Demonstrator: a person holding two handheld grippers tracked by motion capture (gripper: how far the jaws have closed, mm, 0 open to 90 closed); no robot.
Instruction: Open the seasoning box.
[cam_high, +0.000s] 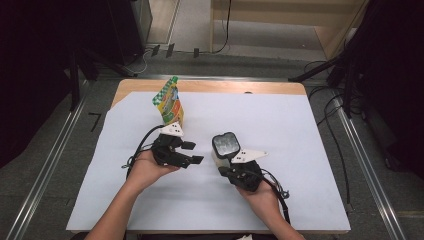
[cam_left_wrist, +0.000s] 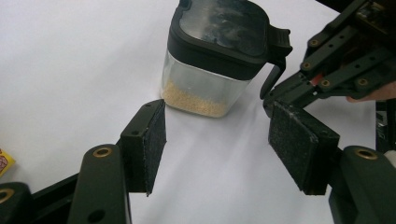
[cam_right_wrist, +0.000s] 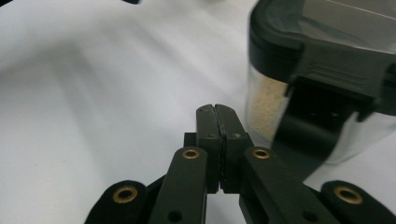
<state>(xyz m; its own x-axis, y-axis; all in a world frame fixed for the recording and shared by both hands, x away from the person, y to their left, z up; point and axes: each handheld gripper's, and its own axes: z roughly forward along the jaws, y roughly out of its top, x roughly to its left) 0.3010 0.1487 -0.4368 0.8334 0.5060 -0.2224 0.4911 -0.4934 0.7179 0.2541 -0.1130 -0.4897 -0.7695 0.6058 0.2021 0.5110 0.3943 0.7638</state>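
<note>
Facing the jar (cam_left_wrist: 217, 56), your left gripper (cam_left_wrist: 224, 149) gapes wide, holding nothing. Your right gripper (cam_right_wrist: 217, 135) sits pinched closed, empty, just beside the jar.

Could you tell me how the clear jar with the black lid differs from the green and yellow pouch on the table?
The jar is rigid, clear-walled and black-lidded, with pale grains low inside; the pouch is soft, opaque and printed green and yellow. The jar sits next to the right gripper, the pouch beyond the left gripper. Both stand upright on the white sheet.

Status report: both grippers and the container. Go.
Left gripper open, nothing between the pads. Right gripper shut, empty, beside the lidded grain container. Snack pouch stands behind, clear of both.
</note>
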